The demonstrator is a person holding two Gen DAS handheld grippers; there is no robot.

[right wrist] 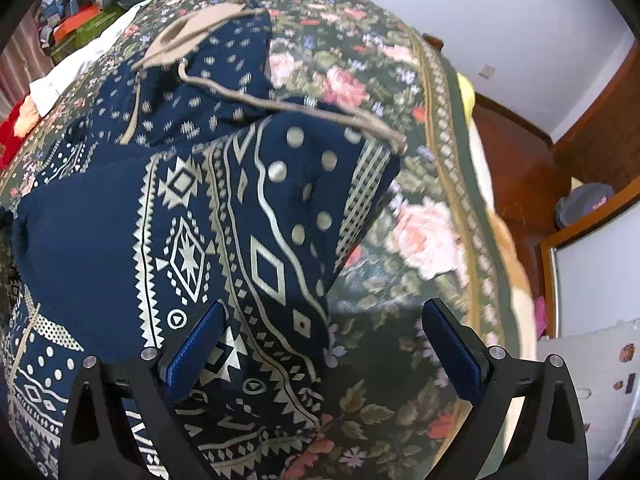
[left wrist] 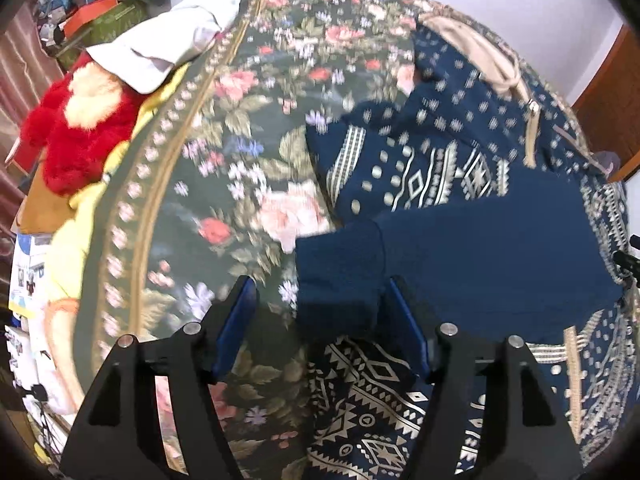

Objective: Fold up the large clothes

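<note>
Left gripper [left wrist: 320,320] spread, cuff [left wrist: 340,280] loose between jaws; sleeve runs toward 2 o'clock; right gripper [right wrist: 324,344] spread, empty, over hoodie [right wrist: 200,220] edge.

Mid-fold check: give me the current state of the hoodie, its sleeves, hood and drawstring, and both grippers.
Left gripper: open, navy cuff between the pads, not pinched.
Right gripper: open, holding nothing.
Hoodie: lying on the floral bedspread, partly folded.
Patterned sleeve: folded across the body.
Plain navy sleeve: folded inward.
Hood: spread flat, beige lining showing.
Drawstring: loose, trailing over the sleeve.
</note>
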